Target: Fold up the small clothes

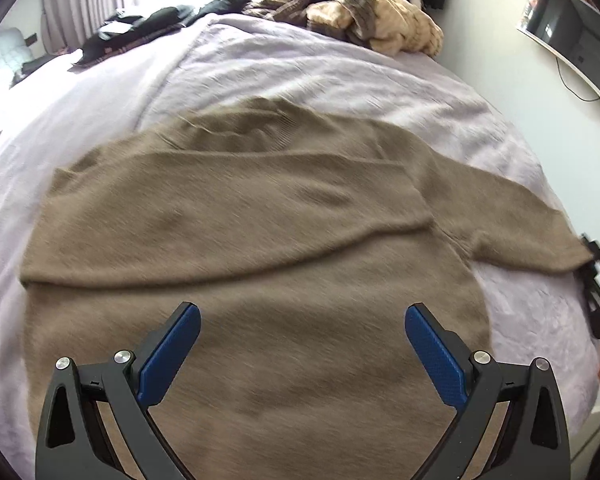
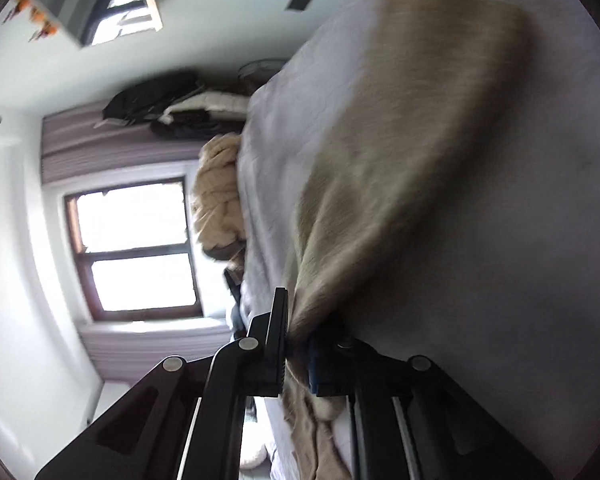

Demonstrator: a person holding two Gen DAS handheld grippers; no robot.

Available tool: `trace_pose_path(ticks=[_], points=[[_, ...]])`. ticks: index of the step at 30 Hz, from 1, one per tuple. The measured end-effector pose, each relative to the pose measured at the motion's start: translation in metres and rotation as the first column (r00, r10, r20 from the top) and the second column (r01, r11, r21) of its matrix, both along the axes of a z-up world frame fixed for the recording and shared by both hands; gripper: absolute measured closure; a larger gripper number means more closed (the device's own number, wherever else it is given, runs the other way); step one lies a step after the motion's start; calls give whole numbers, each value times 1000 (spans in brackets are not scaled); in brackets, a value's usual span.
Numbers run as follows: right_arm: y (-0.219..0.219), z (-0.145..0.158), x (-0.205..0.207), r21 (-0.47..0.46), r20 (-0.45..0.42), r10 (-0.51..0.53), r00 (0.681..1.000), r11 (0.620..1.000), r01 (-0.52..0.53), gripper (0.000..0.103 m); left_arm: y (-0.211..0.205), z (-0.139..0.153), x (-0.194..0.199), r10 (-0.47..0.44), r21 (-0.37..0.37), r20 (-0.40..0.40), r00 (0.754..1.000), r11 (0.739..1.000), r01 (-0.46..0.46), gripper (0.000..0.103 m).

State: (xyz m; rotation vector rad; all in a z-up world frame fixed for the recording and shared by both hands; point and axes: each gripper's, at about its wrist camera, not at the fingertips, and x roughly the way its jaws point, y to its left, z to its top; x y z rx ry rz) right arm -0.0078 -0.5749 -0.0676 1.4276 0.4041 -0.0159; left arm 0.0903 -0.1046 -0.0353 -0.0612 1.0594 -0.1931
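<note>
Sleeve cuff (image 2: 300,316) sits pinched in my right hand-held gripper (image 2: 296,344), its length running leftward to the brown sweater (image 1: 240,240) on the bed (image 1: 380,80) under my wide-open, empty left hand-held gripper (image 1: 302,320).

left gripper (image 1: 302,316): black frame, blue-padded fingers (image 1: 172,350) spread wide, nothing between them, levelled forward.
right gripper (image 2: 298,344): black frame, jaws clamped tight on taupe knit sweater sleeve (image 2: 380,184), rolled sideways so its view is tilted; also seen at the far right edge of the left view.
</note>
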Motion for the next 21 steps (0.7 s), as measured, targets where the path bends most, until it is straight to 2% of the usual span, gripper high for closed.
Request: trace_pose_path(ticks=[3, 5, 8, 9, 11, 13, 14, 15, 17, 19, 21], points=[[29, 31, 23, -93, 41, 96, 995, 991, -92, 94, 19, 0, 6, 23, 3, 9, 1000, 1000, -23, 1], [60, 55, 46, -194, 40, 183, 982, 966, -172, 94, 32, 0, 10, 42, -6, 13, 999, 999, -42, 1], [124, 84, 83, -348, 10, 338, 941, 884, -313, 94, 56, 2, 16, 83, -20, 29, 996, 996, -82, 1], [156, 91, 100, -406, -17, 402, 916, 834, -373, 94, 63, 2, 18, 95, -25, 33, 995, 995, -94, 1], [210, 92, 125, -466, -70, 495, 866, 751, -467, 93, 81, 3, 22, 128, -35, 42, 991, 991, -127, 1], [261, 80, 147, -485, -128, 566, 814, 680, -550, 93, 102, 3, 26, 165, -53, 53, 985, 985, -162, 1], [293, 66, 160, -485, -174, 604, 778, 635, -601, 94, 109, 3, 27, 177, -60, 55, 983, 983, -173, 1], [311, 55, 164, -483, -201, 622, 757, 609, -629, 94, 118, 3, 28, 191, -71, 57, 980, 980, -186, 1], [361, 21, 181, -469, -290, 662, 691, 531, -706, 94, 136, 2, 30, 215, -91, 59, 975, 974, -209, 1], [391, -8, 187, -452, -370, 665, 649, 481, -751, 93, 151, -1, 33, 232, -108, 56, 971, 968, -225, 1], [402, -34, 195, -411, -435, 647, 626, 476, -778, 89, 162, -5, 35, 233, -130, 54, 971, 966, -225, 1]])
